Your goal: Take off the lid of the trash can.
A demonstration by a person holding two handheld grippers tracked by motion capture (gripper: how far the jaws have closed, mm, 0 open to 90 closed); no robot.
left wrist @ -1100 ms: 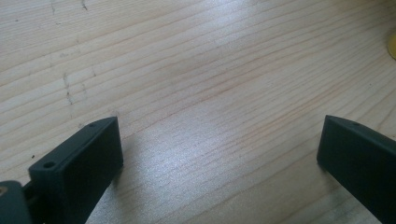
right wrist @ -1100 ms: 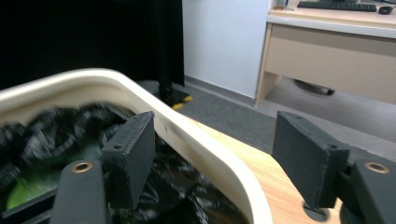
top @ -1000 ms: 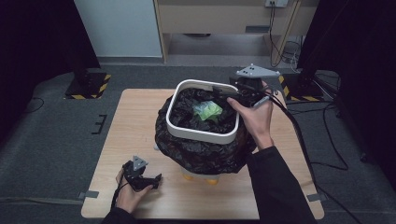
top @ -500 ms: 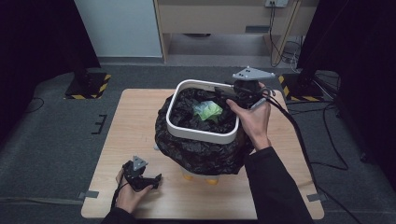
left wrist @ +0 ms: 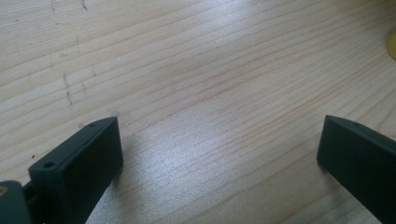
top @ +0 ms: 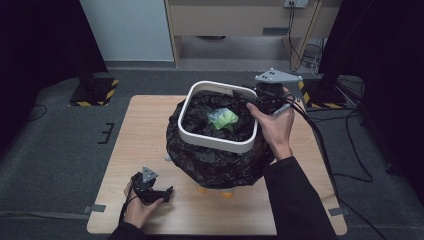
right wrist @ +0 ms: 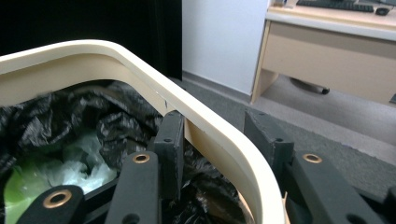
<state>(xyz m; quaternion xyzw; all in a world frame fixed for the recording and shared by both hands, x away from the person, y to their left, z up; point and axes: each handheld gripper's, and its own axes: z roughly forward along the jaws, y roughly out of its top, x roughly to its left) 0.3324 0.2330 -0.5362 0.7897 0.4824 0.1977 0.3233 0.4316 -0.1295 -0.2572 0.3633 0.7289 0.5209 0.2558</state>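
Note:
A white square ring [top: 215,141] sits on top of a bin lined with a black bag [top: 215,167]. A crumpled green wad [top: 222,119] lies inside the bag. My right gripper [top: 247,102] is at the ring's far right corner. Its jaws have just been closing and now straddle the ring [right wrist: 140,58], one jaw inside against the bag [right wrist: 107,112] and one outside, pressing on it. My left gripper [top: 162,194] rests on the wooden table [top: 145,130] at the front left. Its jaws [left wrist: 219,140] are wide open over bare wood.
Yellow feet [top: 227,192] show under the bag at the bin's front; a yellow edge [left wrist: 392,44] shows at the right of the left gripper view. Cables [top: 320,145] trail off the table's right side. A desk [top: 240,20] and dark stands stand beyond the table.
Both hands have kept their places. The right gripper's jaws have drawn in around the ring's corner.

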